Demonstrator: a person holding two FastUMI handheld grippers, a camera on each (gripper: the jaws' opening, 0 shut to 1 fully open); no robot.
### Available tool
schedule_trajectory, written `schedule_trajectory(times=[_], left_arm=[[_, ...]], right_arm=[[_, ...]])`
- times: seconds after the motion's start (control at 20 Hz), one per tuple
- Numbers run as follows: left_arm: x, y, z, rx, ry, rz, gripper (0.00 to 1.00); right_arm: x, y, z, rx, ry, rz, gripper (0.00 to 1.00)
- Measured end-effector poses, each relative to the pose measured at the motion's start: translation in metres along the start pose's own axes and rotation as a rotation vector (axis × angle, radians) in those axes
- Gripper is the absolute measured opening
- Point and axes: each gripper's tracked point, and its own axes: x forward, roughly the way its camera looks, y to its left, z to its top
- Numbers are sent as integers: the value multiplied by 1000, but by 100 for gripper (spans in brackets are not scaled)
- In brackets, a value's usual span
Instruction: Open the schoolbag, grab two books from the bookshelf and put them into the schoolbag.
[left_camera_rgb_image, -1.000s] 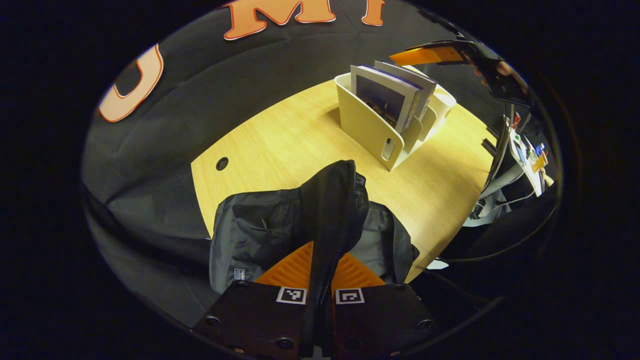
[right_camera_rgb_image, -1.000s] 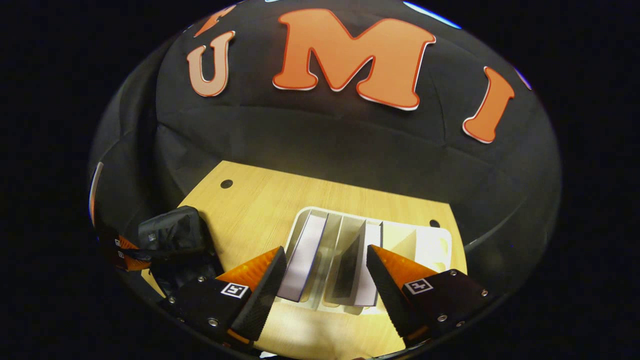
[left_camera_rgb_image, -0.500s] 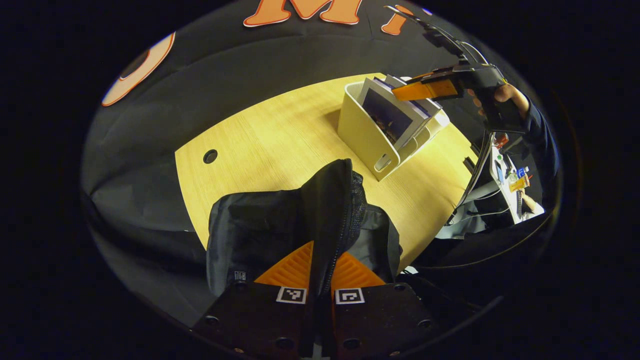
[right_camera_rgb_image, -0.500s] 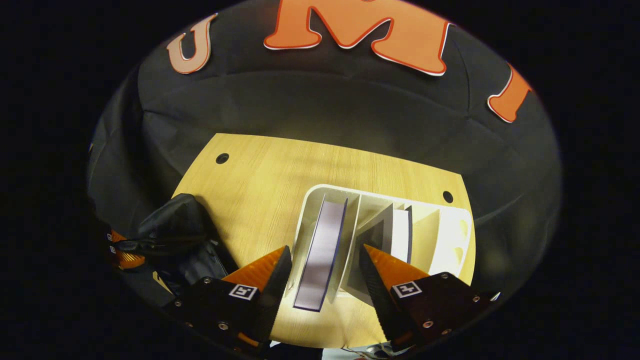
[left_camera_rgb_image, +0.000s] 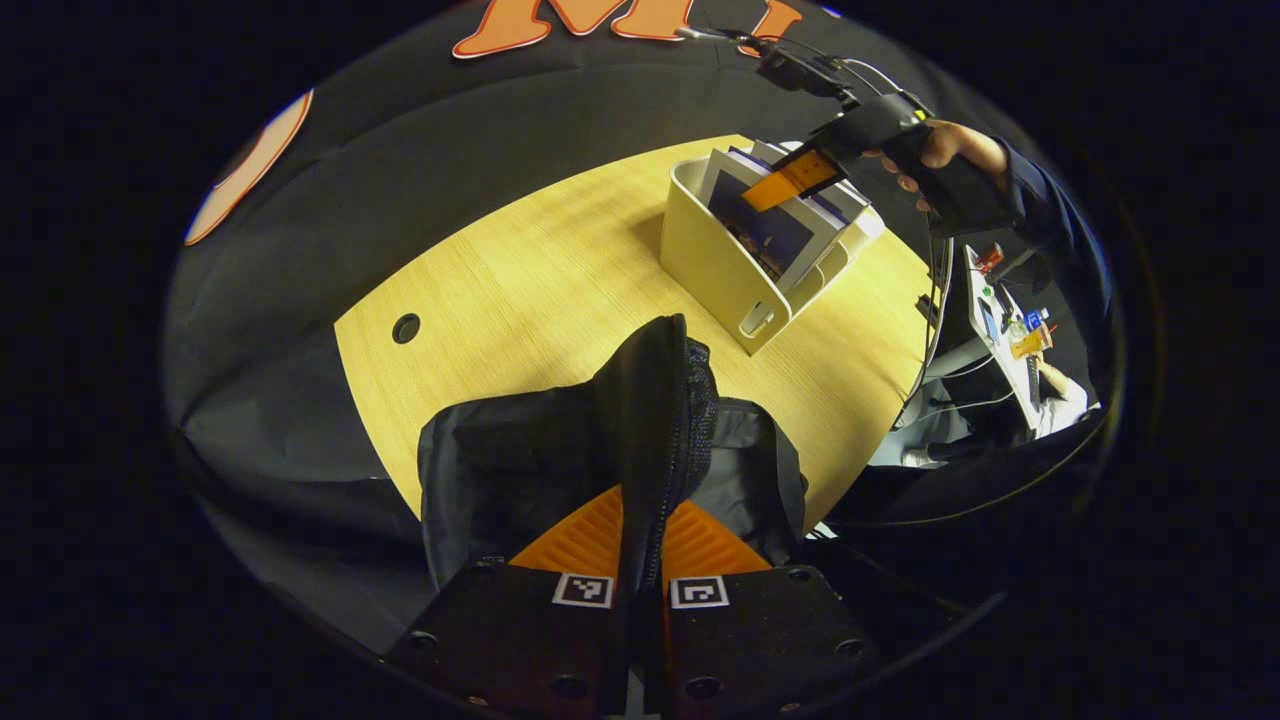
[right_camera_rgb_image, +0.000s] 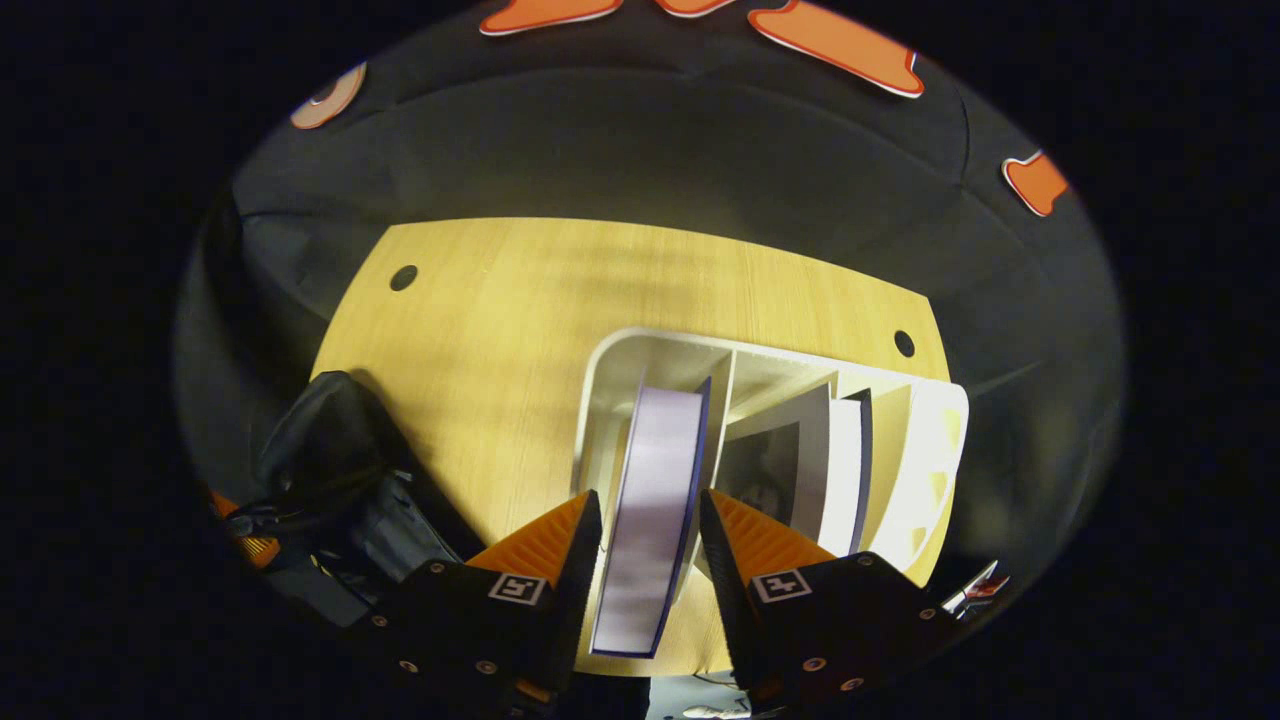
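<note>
The black schoolbag (left_camera_rgb_image: 520, 470) lies at the near edge of the wooden table (left_camera_rgb_image: 520, 280). My left gripper (left_camera_rgb_image: 640, 520) is shut on the bag's raised zipper flap (left_camera_rgb_image: 655, 400), holding it up. On the table's far side stands a white bookshelf (left_camera_rgb_image: 715, 265) with two books in it. My right gripper (right_camera_rgb_image: 650, 495) is open, its orange fingers straddling the top of the left book (right_camera_rgb_image: 655, 440), a thick one with a dark blue cover; a small gap shows at the left finger. The second book (right_camera_rgb_image: 825, 460) leans in the slot beside it. The bag (right_camera_rgb_image: 330, 440) shows at the lower left.
A hand (left_camera_rgb_image: 950, 150) in a dark sleeve holds the right gripper (left_camera_rgb_image: 790, 178) over the shelf. Two round cable holes (right_camera_rgb_image: 403, 277) (right_camera_rgb_image: 904, 343) mark the table's far corners. Cables and clutter (left_camera_rgb_image: 1010, 330) lie beyond the table's right edge.
The right gripper has come down over the shelf and narrowed its fingers around the left book. The left gripper has kept hold of the bag's flap.
</note>
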Motion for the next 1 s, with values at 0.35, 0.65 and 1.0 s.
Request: schedule_trajectory(times=[0.35,0.65,1.0], left_arm=[[5,-4,3,20,8,-19,7],[11,-10,4,41,8,-36,7],[14,-13,5,37,6,-39,7]], right_arm=[[4,9,-12,94,65,17,36],[-42,1,-24,151,8,81,34],[-103,-21,-51,193,-62,127,33]])
